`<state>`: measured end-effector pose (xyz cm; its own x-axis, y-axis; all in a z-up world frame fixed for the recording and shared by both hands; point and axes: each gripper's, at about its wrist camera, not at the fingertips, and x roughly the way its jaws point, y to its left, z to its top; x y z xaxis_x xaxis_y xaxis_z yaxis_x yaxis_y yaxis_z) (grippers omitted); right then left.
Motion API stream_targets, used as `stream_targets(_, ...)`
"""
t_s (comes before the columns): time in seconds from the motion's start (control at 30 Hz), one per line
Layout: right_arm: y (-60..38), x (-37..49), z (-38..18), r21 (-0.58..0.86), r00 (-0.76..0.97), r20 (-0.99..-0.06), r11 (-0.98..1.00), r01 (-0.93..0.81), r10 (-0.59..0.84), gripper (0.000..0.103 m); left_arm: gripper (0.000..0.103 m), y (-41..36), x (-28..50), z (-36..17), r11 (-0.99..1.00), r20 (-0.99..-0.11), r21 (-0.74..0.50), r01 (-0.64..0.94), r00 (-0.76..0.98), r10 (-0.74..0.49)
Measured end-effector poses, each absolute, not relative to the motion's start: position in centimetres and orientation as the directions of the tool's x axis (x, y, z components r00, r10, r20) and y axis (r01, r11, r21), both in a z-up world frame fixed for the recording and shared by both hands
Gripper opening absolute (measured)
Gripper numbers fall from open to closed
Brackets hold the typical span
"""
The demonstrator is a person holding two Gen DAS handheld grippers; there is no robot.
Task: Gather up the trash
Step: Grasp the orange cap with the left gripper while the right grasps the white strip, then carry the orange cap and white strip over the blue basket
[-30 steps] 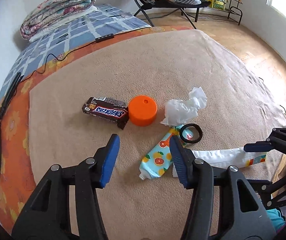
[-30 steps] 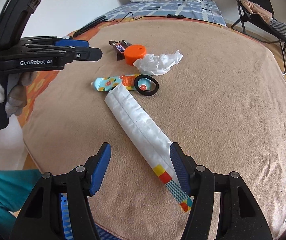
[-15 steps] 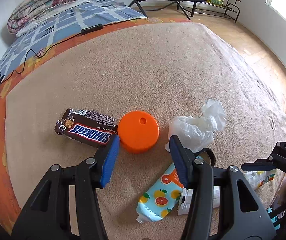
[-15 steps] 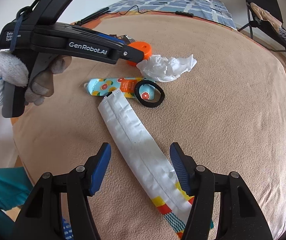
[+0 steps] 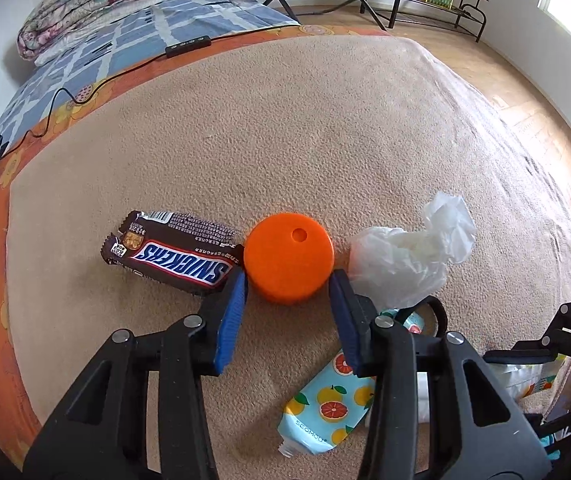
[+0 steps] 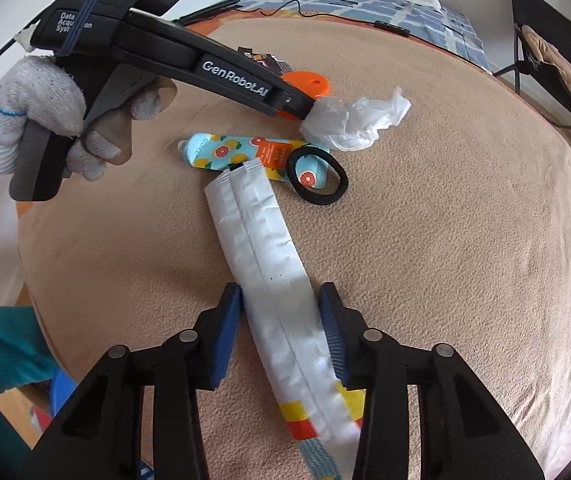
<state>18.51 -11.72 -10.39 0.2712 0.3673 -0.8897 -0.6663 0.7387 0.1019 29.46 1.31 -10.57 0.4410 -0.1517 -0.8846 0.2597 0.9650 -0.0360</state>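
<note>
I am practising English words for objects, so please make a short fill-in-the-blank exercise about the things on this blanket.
1. The left claw has just been closing, its jaws astride the round ____ lid.
2. The chocolate bar wrapper bears the brand name ____.
3. The right claw straddles the long ____ wrapper.
4. The ring lying on the fruit-print tube is ____.

Missing words: orange; Snickers; white; black

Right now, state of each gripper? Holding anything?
Left gripper: jaws have just been closing around the orange cap; pads at its sides, grip can't be confirmed.
Right gripper: jaws have just been closing on the white wrapper; pads beside it, contact unclear.
</note>
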Motion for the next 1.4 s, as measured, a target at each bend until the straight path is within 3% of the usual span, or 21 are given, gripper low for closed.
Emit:
stream_targets(0.03,-12.0,18.7,-10.4,0.114,0.270,-0.888,0.747,-0.655,0.372,0.029,0.043,1.5,29.4,-10.5,0.966,-0.884,-0.044,0.254,0.442,-0.156)
stream_targets(0.4,-13.9,18.8,-9.1,0.178,0.279,-0.864,0.774,-0.608,0.418,0.018,0.043,2.7,27.8,-9.7,0.970,-0.864,-0.092,0.224,0.467,-0.190)
stream_targets(0.83,-15.5,16.4,-6.0,0.217,0.316,-0.826,0.780,-0.586,0.467,0.018,0.042,4.3,20.8,-5.8,0.980,-0.846,-0.107,0.170,0.501,-0.179)
stream_targets(1.4,-18.4,9.3,-2.6,0.285,0.304,-0.790,0.758,-0.587,0.533,0.018,0.042,1.8,5.1,-1.4,0.984,-0.847,-0.116,0.135,0.504,-0.169)
